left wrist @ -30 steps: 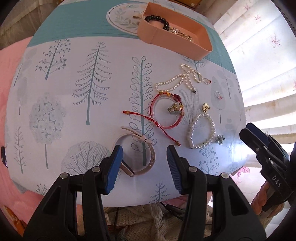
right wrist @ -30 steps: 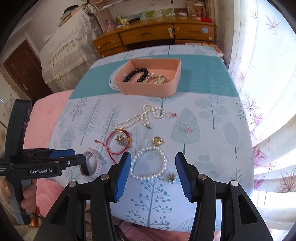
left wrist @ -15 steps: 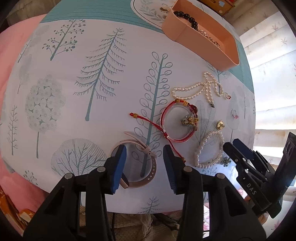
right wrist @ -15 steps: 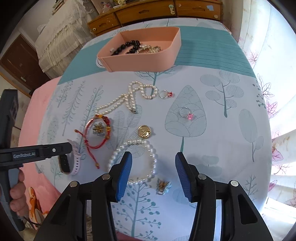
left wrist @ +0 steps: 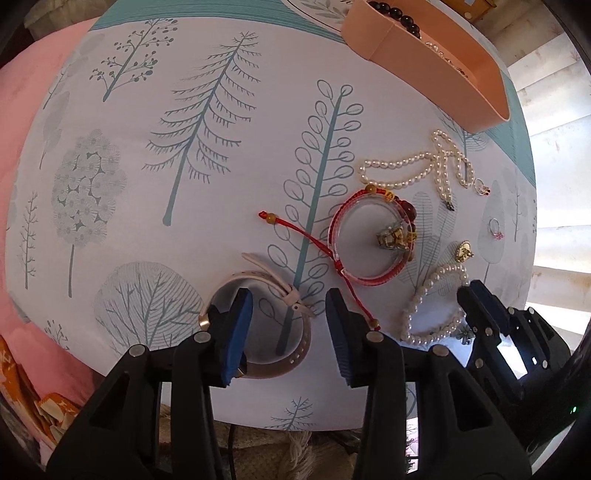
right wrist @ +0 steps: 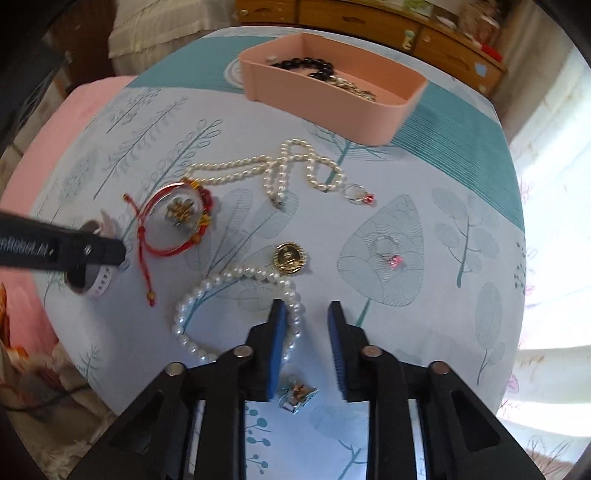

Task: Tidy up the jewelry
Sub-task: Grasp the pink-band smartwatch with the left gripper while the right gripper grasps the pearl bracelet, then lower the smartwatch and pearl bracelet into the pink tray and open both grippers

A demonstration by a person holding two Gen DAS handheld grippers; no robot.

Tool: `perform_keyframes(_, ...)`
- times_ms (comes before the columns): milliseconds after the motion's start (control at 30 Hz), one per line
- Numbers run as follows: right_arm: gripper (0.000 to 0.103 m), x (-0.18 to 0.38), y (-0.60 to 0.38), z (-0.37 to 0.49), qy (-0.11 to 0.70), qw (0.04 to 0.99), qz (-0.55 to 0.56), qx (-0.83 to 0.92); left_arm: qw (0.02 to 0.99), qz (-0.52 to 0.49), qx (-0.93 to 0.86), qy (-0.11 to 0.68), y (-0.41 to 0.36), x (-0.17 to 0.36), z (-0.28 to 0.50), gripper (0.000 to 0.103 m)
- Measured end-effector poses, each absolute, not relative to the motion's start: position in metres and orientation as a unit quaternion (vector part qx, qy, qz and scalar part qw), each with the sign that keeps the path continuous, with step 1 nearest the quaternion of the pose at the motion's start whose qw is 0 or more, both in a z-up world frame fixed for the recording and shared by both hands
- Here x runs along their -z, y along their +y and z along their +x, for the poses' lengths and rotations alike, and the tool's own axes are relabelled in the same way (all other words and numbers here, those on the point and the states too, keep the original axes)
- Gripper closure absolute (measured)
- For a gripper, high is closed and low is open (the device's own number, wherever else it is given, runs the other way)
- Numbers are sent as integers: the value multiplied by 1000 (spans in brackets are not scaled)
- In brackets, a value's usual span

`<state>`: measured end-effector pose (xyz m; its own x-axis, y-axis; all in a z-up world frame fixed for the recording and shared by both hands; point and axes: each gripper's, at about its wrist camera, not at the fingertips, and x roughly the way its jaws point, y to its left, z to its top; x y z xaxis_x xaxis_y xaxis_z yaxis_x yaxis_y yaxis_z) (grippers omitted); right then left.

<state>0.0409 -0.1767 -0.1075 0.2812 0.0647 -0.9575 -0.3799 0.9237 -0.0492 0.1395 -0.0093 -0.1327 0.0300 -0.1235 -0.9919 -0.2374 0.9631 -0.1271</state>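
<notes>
A pale pink watch [left wrist: 291, 363] lies near the table's front edge. My left gripper [left wrist: 288, 325] hangs over it, jaws apart, astride the strap without pressing it. A pearl bracelet [right wrist: 192, 299] lies to the right. My right gripper [right wrist: 306, 332] is low over it, and its jaws are closing with the bracelet's right strand between them, not pinched. Beyond lie a red cord bracelet [left wrist: 369, 282], a pearl necklace [right wrist: 258, 166], a gold pendant [right wrist: 288, 258] and a pink-stone ring [right wrist: 391, 258]. A small charm [right wrist: 297, 395] sits under the right gripper. The pink tray [right wrist: 332, 103] holds black beads and a chain.
The tree-print tablecloth [left wrist: 184, 221] covers a round table whose front edge runs just below both grippers. A pink bed cover [left wrist: 22, 110] lies left of it. A wooden dresser [right wrist: 369, 22] stands behind the tray, and bright curtains hang to the right.
Both grippers have come down closer to the table. The right jaws have narrowed around the pearl bracelet's strand. The left jaws have narrowed a little over the watch.
</notes>
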Motion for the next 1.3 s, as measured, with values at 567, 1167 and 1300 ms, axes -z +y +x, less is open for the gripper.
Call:
perform_keyframes(567,96,54,-199,26,523,830,-36,-189,775,-58,-5,629,-26,96,130,92)
perform_keyframes(1167,96,-76,-200,64,426,891,8,-155,860,-17,33,510,7,-42,178,92)
perform_keyframes(1300,96,-99,-198,84,416,899,20,-136,862,-1,71,503,-10,-52,208,92)
